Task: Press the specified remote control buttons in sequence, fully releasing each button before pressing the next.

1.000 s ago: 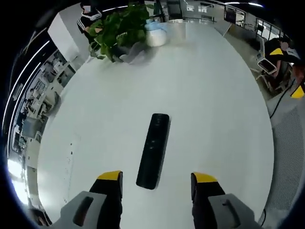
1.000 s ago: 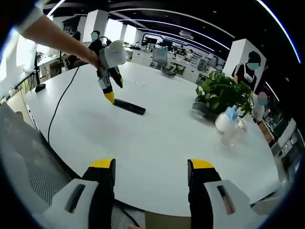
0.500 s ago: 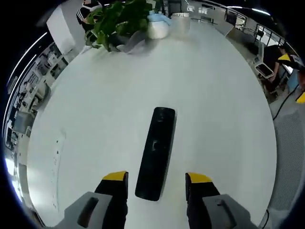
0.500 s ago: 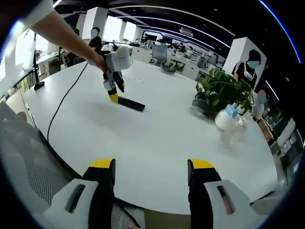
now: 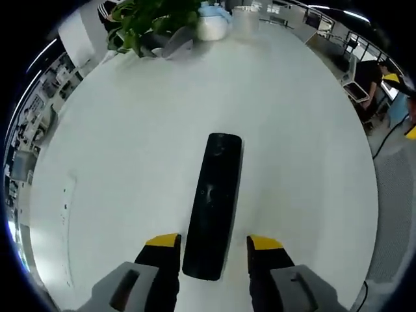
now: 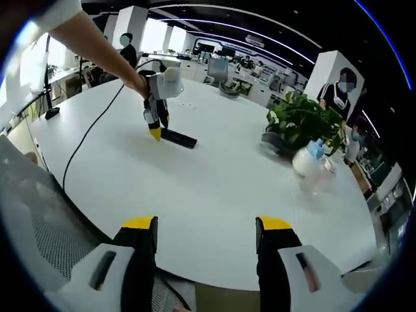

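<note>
A long black remote control (image 5: 213,201) lies flat on the white table (image 5: 123,130). My left gripper (image 5: 214,244) is low over the remote's near end, which sits between the yellow-tipped jaws; they stand open, the left one close to the remote's edge, the right one apart from it. In the right gripper view a hand holds that left gripper (image 6: 156,132) tip-down at the end of the remote (image 6: 179,138). My right gripper (image 6: 207,224) hangs open and empty over the table's near edge (image 6: 214,195), far from the remote.
A potted plant (image 5: 146,19), a white bottle (image 5: 209,26) and a clear cup (image 5: 246,16) stand at the table's far end. A black cable (image 6: 84,146) trails from the left gripper across the table. A mesh chair (image 6: 26,214) is beside the right gripper.
The left gripper has come down and forward over the remote, whose near end now lies between the jaws. The jaws stand a little narrower. The right gripper has stayed put.
</note>
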A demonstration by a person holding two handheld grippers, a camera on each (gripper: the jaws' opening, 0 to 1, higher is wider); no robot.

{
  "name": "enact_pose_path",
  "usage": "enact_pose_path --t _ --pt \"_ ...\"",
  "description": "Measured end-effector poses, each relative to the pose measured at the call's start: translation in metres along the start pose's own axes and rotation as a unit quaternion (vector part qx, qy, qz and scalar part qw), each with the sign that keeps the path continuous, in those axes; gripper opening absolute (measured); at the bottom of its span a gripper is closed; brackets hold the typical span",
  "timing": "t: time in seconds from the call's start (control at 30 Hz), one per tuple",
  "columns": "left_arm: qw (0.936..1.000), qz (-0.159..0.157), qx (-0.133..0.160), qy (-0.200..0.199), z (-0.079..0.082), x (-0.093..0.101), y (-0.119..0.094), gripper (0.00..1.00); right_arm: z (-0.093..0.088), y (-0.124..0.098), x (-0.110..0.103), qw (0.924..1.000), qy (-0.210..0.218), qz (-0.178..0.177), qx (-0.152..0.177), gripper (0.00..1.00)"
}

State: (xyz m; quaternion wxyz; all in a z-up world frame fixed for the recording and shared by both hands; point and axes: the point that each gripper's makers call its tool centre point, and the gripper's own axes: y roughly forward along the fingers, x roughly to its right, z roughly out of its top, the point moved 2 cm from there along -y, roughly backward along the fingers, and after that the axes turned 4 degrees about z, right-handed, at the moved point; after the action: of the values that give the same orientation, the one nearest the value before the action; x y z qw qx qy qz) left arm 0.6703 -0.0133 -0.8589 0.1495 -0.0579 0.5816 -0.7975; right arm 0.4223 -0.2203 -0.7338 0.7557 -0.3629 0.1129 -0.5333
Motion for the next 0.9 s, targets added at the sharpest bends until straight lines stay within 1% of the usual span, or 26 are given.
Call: enact_pose_path --t 0.13,0.27,0.4,0.57,0.67,0.73,0.9 --pt "0.9999 -0.010 -0.004 -0.005 0.000 0.000 0.001 0.42 -0.001 0.001 0.000 1.0000 -0.003 0.001 -0.003 0.63" --pt "0.9999 -0.011 -0.003 0.003 0.000 0.001 0.001 0.42 -0.001 0.001 0.000 1.0000 -0.004 0.000 -0.003 0.63" --pt "0.9997 -0.017 0.007 0.017 0.000 0.001 0.001 0.42 0.000 0.001 0.000 1.0000 -0.004 0.002 -0.001 0.63" --pt "0.9997 -0.016 0.003 0.018 0.000 0.001 0.001 0.42 0.001 0.000 -0.001 1.0000 -0.005 0.002 0.003 0.63" --pt "0.9997 -0.017 0.007 0.018 -0.001 0.001 0.001 0.41 0.001 0.000 0.000 1.0000 -0.003 0.002 0.005 0.63" --pt "0.9996 -0.017 0.009 0.020 -0.001 0.003 0.000 0.39 0.001 0.000 0.000 1.0000 -0.003 0.002 0.006 0.63" --pt "0.9987 -0.022 0.016 0.043 -0.001 0.012 -0.002 0.30 0.002 0.000 0.000 1.0000 -0.001 0.001 0.005 0.63"
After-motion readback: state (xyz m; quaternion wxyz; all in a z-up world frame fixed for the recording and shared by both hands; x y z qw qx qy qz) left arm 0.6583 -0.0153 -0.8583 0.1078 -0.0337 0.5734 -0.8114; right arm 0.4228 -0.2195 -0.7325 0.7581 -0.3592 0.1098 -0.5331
